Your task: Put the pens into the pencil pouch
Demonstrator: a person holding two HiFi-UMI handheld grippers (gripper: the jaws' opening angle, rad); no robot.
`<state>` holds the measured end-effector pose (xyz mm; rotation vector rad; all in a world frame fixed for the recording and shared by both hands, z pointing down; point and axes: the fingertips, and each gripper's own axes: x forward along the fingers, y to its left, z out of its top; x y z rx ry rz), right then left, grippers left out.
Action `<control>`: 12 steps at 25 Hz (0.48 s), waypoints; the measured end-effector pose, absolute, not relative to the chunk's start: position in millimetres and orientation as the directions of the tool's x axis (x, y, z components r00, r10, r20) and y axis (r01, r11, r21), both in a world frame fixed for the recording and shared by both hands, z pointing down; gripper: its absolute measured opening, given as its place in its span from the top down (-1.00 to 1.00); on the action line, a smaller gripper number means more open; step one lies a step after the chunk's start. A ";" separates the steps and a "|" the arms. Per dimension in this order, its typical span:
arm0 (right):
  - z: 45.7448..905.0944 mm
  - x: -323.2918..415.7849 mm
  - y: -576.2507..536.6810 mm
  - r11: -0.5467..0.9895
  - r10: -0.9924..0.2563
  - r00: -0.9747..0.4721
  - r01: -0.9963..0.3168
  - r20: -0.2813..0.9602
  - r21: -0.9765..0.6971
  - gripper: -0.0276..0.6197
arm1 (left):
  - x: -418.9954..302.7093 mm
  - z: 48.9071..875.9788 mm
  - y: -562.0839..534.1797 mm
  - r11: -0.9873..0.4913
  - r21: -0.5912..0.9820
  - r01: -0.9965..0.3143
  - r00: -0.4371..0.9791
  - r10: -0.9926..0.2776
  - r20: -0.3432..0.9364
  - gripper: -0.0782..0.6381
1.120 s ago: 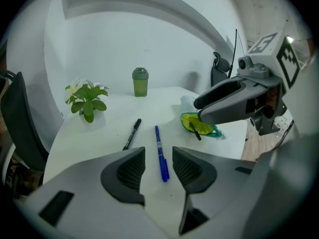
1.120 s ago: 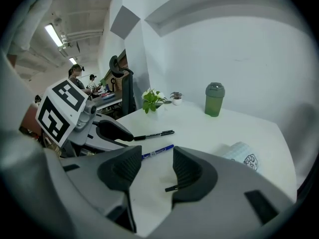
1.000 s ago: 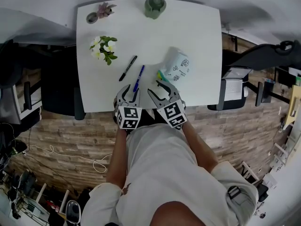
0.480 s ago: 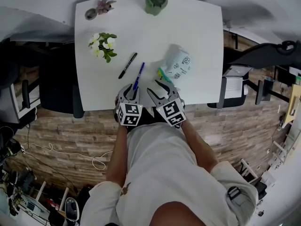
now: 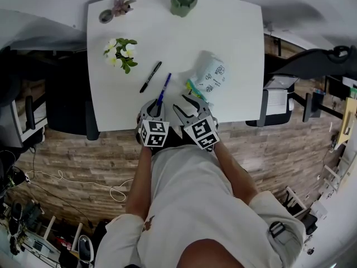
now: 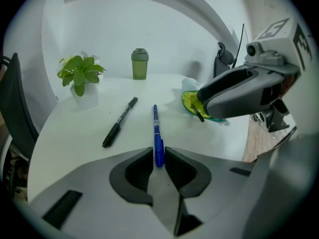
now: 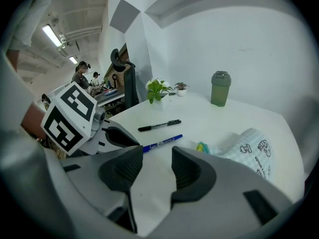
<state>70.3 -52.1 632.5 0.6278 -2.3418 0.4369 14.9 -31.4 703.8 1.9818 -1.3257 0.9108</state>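
White table (image 5: 234, 43), rectangular, rounded corners. Floor (image 5: 72, 155) is wood-look planks in mixed brown tones. Black office chair (image 5: 67, 102) sits tight against the table's left side. Another dark chair (image 5: 312, 66) is off the right side. White cable (image 5: 83, 184) loops on the floor at left. Clutter in the lower-left corner, too small to tell. Plain white wall (image 6: 149, 24) behind the table's far edge. 2 lit ceiling strip lights (image 7: 52, 35) show in the right gripper view, over an open area beyond a black chair back (image 7: 127, 78). Light on the table is soft and even.
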 end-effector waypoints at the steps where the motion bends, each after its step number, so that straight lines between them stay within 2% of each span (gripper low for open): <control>1: 632.6 70.5 -52.1 0.827 -0.322 -0.662 -0.544 0.677 -0.139 0.35 | 14.9 703.6 -31.7 -0.345 0.087 -0.935 0.273 -0.539 0.797 0.60; 12: 626.7 79.8 -58.2 0.791 -0.389 -0.632 -0.602 0.670 -0.109 0.37 | 12.8 699.5 -33.8 -0.403 0.085 -0.911 0.306 -0.523 0.796 0.64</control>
